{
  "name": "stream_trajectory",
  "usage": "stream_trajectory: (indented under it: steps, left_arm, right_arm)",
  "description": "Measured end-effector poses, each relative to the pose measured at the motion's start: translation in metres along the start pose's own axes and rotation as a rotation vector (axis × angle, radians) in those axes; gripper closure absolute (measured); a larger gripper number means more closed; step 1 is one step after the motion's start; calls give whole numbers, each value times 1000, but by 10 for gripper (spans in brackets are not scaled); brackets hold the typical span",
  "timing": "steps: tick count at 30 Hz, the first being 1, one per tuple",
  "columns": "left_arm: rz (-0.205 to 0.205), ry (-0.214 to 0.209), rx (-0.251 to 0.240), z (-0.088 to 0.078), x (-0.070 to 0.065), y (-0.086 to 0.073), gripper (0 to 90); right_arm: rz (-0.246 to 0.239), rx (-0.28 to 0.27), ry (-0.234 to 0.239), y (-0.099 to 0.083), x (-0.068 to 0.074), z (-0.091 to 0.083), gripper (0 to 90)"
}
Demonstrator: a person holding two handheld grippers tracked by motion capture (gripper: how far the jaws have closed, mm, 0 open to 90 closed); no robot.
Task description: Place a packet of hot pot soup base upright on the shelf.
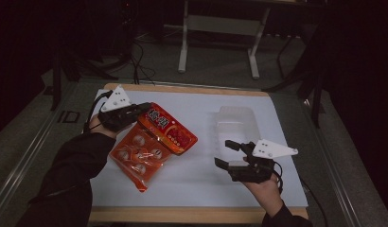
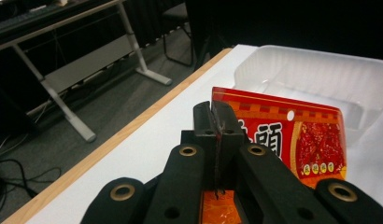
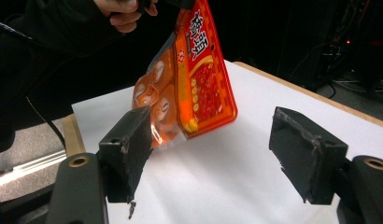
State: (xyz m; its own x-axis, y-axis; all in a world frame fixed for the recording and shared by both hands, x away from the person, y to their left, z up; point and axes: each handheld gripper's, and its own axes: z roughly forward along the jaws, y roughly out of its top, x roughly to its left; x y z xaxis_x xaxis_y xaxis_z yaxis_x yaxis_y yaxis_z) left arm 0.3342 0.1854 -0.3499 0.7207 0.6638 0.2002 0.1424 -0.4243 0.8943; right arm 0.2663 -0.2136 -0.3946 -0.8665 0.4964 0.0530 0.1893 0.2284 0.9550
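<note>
Above the tabletop (image 1: pixel 192 184), the snack packet (image 1: pixel 156 142) is pinched edgewise by the shut left tongs (image 1: pixel 144 109); slippage is risked, while the right tongs (image 1: pixel 227 153) are held wide, empty.

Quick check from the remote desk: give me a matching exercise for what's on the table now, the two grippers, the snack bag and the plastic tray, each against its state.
1 left gripper
2 right gripper
3 snack bag
4 plastic tray

a clear, holding nothing
b jaws apart, nothing between them
c clamped on the bag's edge
d red and orange, hanging lifted

Pairs: 1-c, 2-b, 3-d, 4-a
</note>
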Motion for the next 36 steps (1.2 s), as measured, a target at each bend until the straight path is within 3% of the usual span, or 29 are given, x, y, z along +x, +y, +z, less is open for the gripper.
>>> stream_trajectory:
  steps: [8, 19, 24, 27, 29, 31, 36]
  left_arm:
    - [12, -20, -28, -9, -8, 4, 900]
    - [30, -25, -55, -22, -14, 4, 900]
    - [23, -40, -78, -29, -15, 5, 900]
    - [24, -46, -90, -33, -16, 5, 900]
    - [27, -47, -91, -36, -16, 5, 900]
    - [23, -55, -96, -38, -16, 6, 900]
    - [22, -53, -96, -42, -16, 5, 900]
  right_arm:
    - [-2, 60, 46, 19, -2, 25, 276]
    - [32, 122, 108, 19, 1, 62, 279]
    - [41, 130, 80, 19, -3, 74, 286]
    - [31, 171, 81, 19, -7, 83, 316]
    - [39, 197, 105, 18, -8, 91, 339]
    - [39, 215, 135, 17, -8, 98, 390]
    - [7, 242, 143, 15, -9, 109, 549]
